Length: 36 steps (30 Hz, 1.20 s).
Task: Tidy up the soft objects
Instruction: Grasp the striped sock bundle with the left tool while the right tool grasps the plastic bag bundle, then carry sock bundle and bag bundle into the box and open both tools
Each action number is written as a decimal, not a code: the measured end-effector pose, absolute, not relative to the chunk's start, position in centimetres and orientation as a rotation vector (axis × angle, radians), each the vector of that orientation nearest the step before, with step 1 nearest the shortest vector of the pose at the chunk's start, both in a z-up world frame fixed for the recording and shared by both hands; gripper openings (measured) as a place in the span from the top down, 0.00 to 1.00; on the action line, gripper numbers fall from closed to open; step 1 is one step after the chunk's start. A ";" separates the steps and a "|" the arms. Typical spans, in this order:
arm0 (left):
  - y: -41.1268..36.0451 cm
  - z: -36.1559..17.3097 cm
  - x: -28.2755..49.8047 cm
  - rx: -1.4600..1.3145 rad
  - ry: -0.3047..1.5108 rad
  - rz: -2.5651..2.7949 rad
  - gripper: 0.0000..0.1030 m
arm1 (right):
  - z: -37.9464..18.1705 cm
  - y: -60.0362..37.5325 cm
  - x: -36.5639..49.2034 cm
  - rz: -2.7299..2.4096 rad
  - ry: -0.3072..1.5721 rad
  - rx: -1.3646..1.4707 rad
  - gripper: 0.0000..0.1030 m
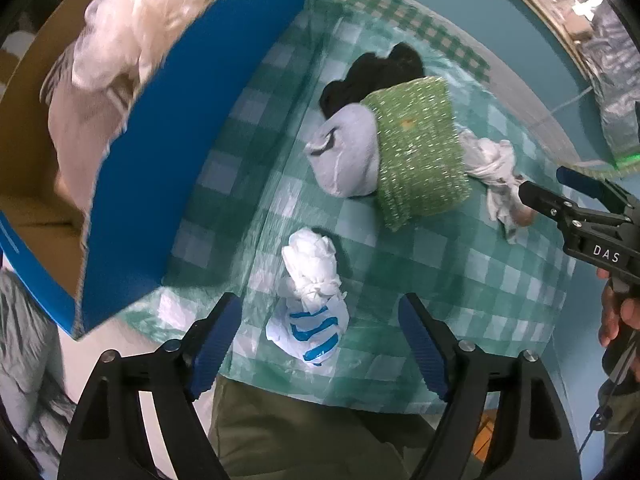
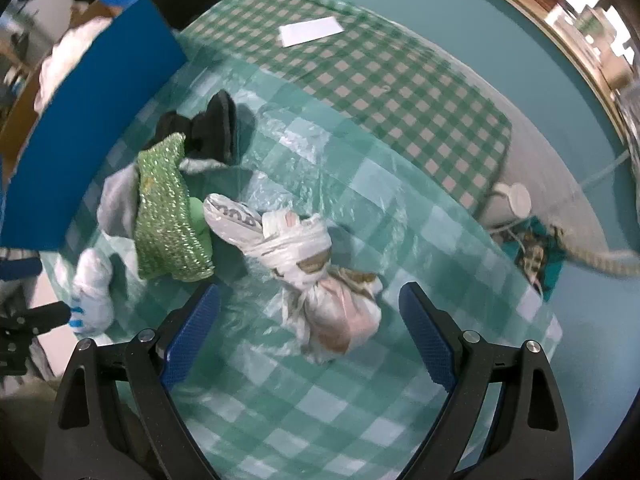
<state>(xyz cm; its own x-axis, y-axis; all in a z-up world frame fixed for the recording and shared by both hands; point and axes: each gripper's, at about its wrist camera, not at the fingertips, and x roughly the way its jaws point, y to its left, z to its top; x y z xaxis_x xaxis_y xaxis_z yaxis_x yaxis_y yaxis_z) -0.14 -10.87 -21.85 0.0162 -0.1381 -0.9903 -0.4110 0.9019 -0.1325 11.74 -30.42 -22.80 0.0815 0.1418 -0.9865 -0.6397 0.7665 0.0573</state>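
My left gripper [image 1: 320, 340] points down, open, over a knotted white plastic bag with blue stripes [image 1: 310, 300]; its pads stand clear of the bag. Beyond lie a green glittery knitted cloth [image 1: 420, 152] over a pale grey sock [image 1: 348, 152] and a black sock [image 1: 376, 76]. My right gripper [image 2: 310, 336] is open above a knotted white bag with brown print [image 2: 320, 264], not touching it. In the right wrist view the green cloth [image 2: 168, 216], black sock [image 2: 212, 128] and striped bag [image 2: 94, 292] lie to the left.
A blue cardboard box [image 1: 180, 128] holding white fluffy material [image 1: 152, 12] stands at the table's left. The green checked tablecloth [image 2: 400, 80] carries a clear plastic sheet and a white paper [image 2: 312, 30]. A white round device with a cable [image 2: 516, 196] sits at the right edge.
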 end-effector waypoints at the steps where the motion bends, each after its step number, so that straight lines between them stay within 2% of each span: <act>1: -10.9 -22.2 -0.2 -0.452 1.558 0.232 0.18 | -23.0 -30.3 11.8 0.622 1.375 -0.464 0.12; 13: -11.6 -25.5 0.0 -0.458 1.601 0.287 0.17 | -26.5 -28.7 12.0 0.680 1.383 -0.580 0.13; 19: -11.7 -27.1 -0.6 -0.459 1.612 0.298 0.17 | -27.8 -28.4 11.4 0.689 1.393 -0.607 0.26; 21: -11.6 -27.5 -1.1 -0.453 1.618 0.298 0.23 | -28.1 -28.4 11.3 0.688 1.402 -0.605 0.33; 23: -11.9 -27.9 -1.3 -0.445 1.628 0.290 0.31 | -28.2 -28.5 11.3 0.686 1.407 -0.598 0.52; 24: -12.0 -28.1 -1.4 -0.442 1.632 0.286 0.39 | -28.2 -28.6 11.4 0.682 1.413 -0.585 0.56; 25: -12.0 -28.2 -1.5 -0.439 1.634 0.278 0.42 | -28.1 -28.7 11.5 0.678 1.414 -0.577 0.63; 26: -12.0 -28.2 -1.6 -0.433 1.635 0.274 0.48 | -27.9 -28.9 11.6 0.679 1.413 -0.556 0.65; 29: -12.1 -28.3 -2.0 -0.411 1.624 0.265 0.53 | -27.5 -29.4 11.8 0.676 1.403 -0.522 0.66; 36: -12.6 -27.0 -1.8 -0.334 1.589 0.243 0.55 | -25.6 -29.6 10.9 0.684 1.371 -0.482 0.68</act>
